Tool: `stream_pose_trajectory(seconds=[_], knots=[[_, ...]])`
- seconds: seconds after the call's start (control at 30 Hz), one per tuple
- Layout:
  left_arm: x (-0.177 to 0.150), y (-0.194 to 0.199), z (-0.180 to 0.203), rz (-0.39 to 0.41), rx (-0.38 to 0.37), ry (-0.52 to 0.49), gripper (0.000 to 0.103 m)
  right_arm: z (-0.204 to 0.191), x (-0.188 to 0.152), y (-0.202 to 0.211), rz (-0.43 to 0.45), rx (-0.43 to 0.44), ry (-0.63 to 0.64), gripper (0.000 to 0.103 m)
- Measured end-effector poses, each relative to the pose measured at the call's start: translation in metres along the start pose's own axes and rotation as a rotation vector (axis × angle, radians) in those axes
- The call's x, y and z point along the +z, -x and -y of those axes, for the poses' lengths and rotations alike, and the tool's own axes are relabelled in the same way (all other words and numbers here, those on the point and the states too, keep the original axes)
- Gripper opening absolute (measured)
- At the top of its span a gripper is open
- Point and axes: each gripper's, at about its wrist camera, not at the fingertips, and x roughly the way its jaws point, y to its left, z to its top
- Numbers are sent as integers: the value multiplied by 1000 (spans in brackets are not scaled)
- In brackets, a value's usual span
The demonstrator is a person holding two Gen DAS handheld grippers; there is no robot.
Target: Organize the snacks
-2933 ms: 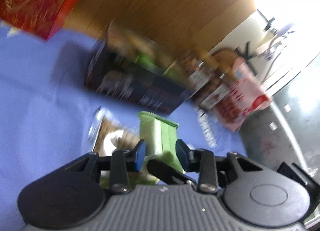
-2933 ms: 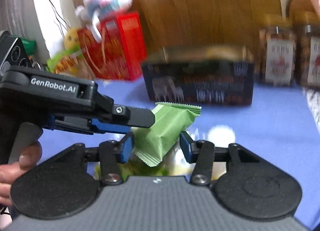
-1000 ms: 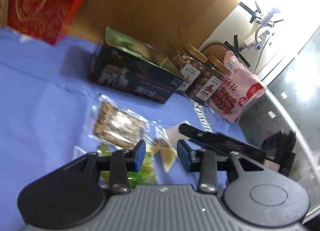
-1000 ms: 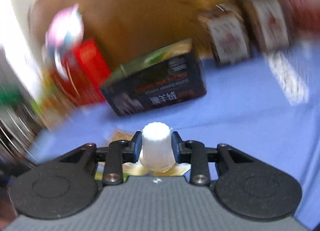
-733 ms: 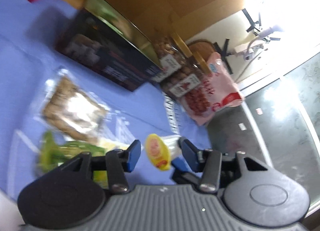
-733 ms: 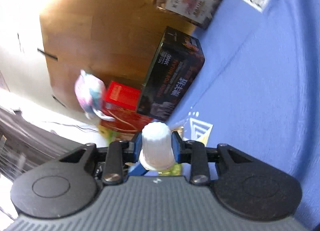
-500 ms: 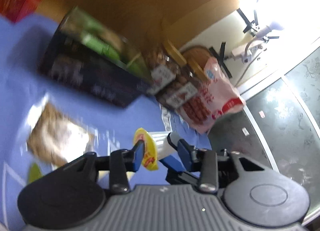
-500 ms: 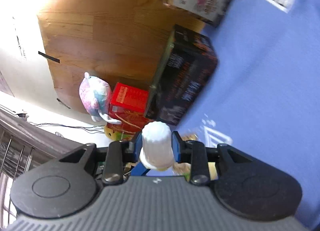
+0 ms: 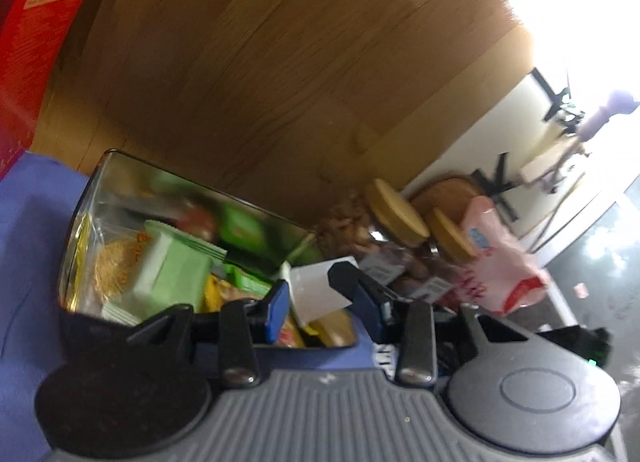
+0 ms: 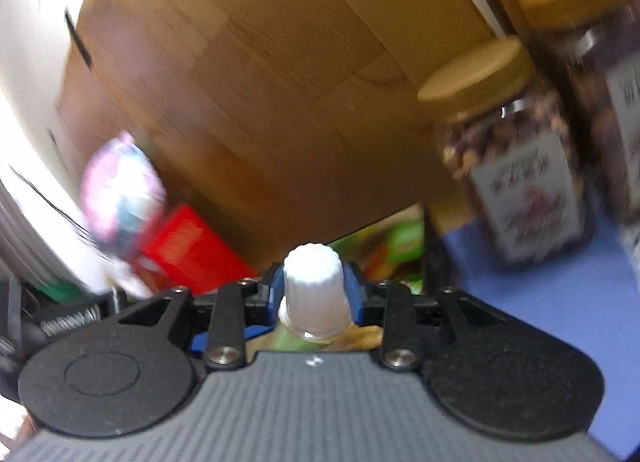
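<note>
The box (image 9: 188, 262) sits on the left of the blue table (image 9: 24, 246), open and full of snacks. The left gripper (image 9: 318, 302) has narrow jaws, and whether they hold anything I cannot tell. The right gripper (image 10: 314, 294) has a white cup (image 10: 314, 290) between its jaws, which are opening (cup over the box). Keep it above the box so it drops inside, not on the jars (image 9: 400, 238).

Shiny metal tin (image 9: 192, 190), wooden wall (image 9: 280, 62)
</note>
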Motion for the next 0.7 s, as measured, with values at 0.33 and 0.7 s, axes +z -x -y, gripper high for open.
stream_pose_trajectory(seconds=[0.33, 0.7], knots=[[-52, 94, -38, -45, 27, -53, 40, -6, -50, 85, -115, 130, -46, 41], [-79, 94, -123, -226, -21, 164, 47, 37, -109, 46, -422, 83, -385, 24]])
